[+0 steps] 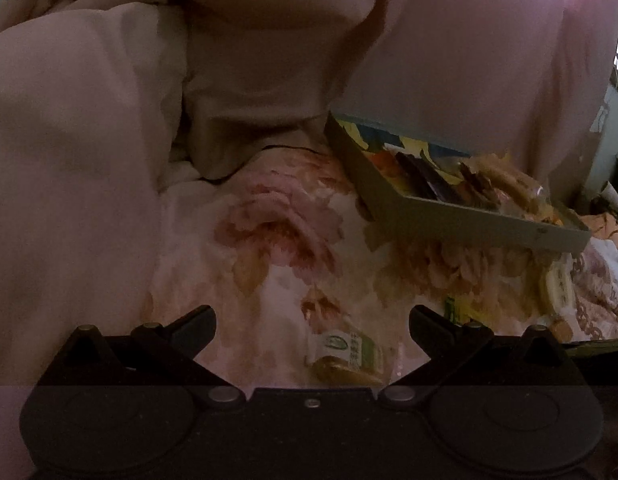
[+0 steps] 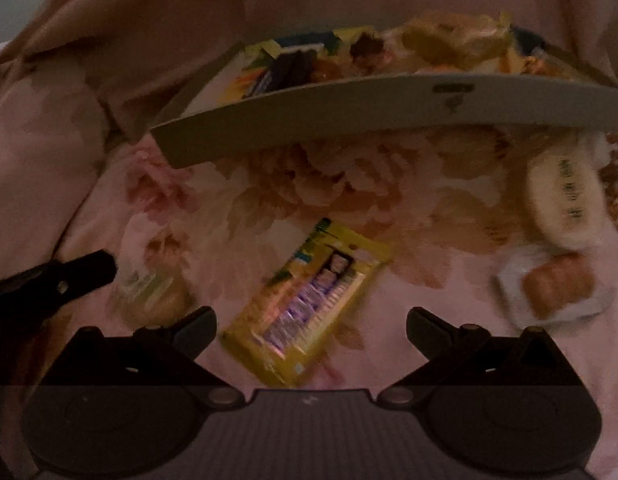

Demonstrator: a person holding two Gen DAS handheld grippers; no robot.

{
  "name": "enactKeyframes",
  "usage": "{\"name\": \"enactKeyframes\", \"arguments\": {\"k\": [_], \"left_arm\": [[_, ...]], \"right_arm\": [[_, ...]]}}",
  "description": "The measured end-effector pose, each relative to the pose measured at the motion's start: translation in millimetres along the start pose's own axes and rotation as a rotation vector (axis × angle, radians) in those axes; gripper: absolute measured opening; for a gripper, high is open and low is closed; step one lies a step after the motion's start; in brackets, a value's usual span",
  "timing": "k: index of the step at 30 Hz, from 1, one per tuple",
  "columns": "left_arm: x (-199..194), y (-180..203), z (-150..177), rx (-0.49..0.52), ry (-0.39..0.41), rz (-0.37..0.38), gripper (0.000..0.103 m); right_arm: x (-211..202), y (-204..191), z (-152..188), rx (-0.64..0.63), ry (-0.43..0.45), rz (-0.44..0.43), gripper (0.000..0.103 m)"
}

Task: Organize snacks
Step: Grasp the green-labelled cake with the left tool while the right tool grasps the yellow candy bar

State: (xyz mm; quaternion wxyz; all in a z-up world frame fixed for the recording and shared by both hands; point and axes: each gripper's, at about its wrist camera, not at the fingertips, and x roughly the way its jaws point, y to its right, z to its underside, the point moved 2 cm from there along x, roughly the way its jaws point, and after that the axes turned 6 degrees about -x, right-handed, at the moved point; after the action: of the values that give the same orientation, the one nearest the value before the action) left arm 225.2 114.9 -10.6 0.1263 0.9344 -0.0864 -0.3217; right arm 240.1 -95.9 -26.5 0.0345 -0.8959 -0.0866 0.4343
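A dim scene on a bedspread (image 2: 409,208) printed with large pink and tan flowers, with plain beige bedding (image 1: 89,120) bunched up behind it.

Writing: none of it reads clearly. A yellow snack packet (image 2: 309,312) carries a purple and white brand panel, too blurred to make out. A pale oval wrapped snack (image 2: 565,200) has a line of dark characters along it, also unreadable. The tray (image 2: 349,120) has a small dark mark on its front wall.

The tray is a shallow grey box already holding a jumble of snacks: dark wrapped bars (image 2: 289,70), yellow wrappers and golden pastries (image 2: 449,38). All other places are given from this tray.

In the right wrist view, the yellow packet lies flat on the bedspread in front of the tray, its long axis slanting from lower left to upper right. Right of it, below the tray's right end, sits the oval snack, lying roughly upright in the picture, and just below that a small clear-wrapped orange cake (image 2: 557,288).

The right gripper (image 2: 311,330) is spread wide and empty, hovering over the yellow packet's near end.

In the left wrist view, the tray sits at upper right. The left gripper (image 1: 312,330) is also spread wide and empty, with a small green-and-white labelled snack (image 1: 349,354) lying on the bedspread between its fingers.
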Motion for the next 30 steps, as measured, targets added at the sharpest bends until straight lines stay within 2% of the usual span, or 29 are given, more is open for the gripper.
{"name": "enactKeyframes", "arguments": {"k": [4, 8, 11, 13, 16, 20, 24, 30], "left_arm": [[2, -2, 3, -0.025, 0.008, -0.002, 0.102], [7, 3, 9, 0.0, -0.013, 0.024, 0.102], [11, 11, 15, 0.041, -0.025, 0.043, 0.102], [15, 16, 18, 0.059, -0.032, 0.064, 0.101], [20, 21, 23, 0.089, -0.052, 0.095, 0.096], [27, 31, 30, 0.17, -0.076, 0.101, 0.087], [35, 37, 34, 0.229, -0.102, 0.084, 0.082], [44, 36, 35, 0.225, -0.117, 0.064, 0.074]], "right_arm": [[17, -15, -2, -0.098, -0.028, 0.083, 0.103], [12, -15, 8, -0.178, -0.004, 0.084, 0.095], [2, -7, 16, -0.208, 0.017, 0.062, 0.081], [-5, -2, 19, -0.228, 0.025, 0.055, 0.069], [-14, 5, 26, -0.258, 0.036, 0.049, 0.059], [-17, 10, 32, -0.283, 0.059, 0.04, 0.059], [-15, 10, 30, -0.281, 0.075, 0.04, 0.064], [-11, 8, 28, -0.296, 0.092, 0.038, 0.065]]}}
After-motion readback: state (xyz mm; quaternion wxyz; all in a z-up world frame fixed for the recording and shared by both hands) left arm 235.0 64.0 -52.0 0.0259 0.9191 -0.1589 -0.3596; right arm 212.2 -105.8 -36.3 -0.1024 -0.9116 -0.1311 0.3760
